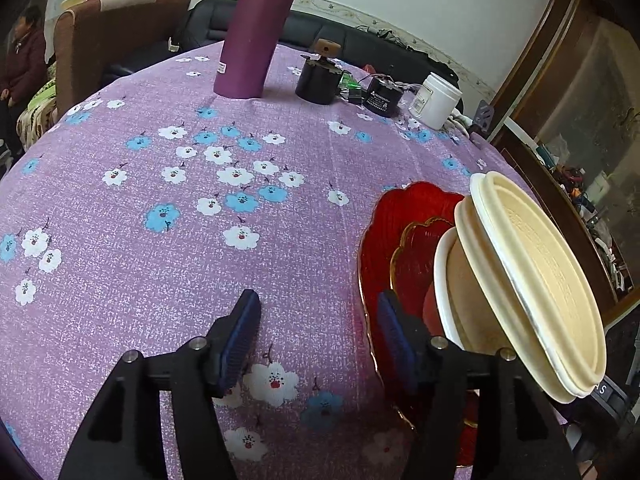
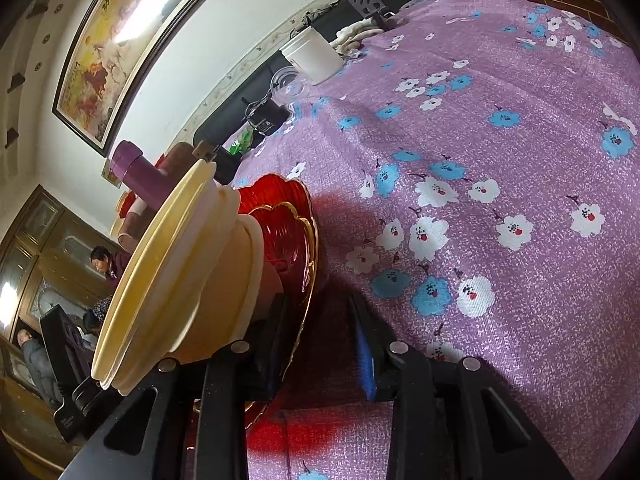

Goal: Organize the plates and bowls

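Now left gripper (image 1: 318, 336) half-open, empty.

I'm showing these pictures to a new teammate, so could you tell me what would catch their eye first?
Probably the stack of cream bowls, tipped on its side on the red plate at the right of the left wrist view. Next comes the purple flowered tablecloth filling both views, with the tall purple flask at its far edge. The left gripper stands open beside the plate, holding nothing.
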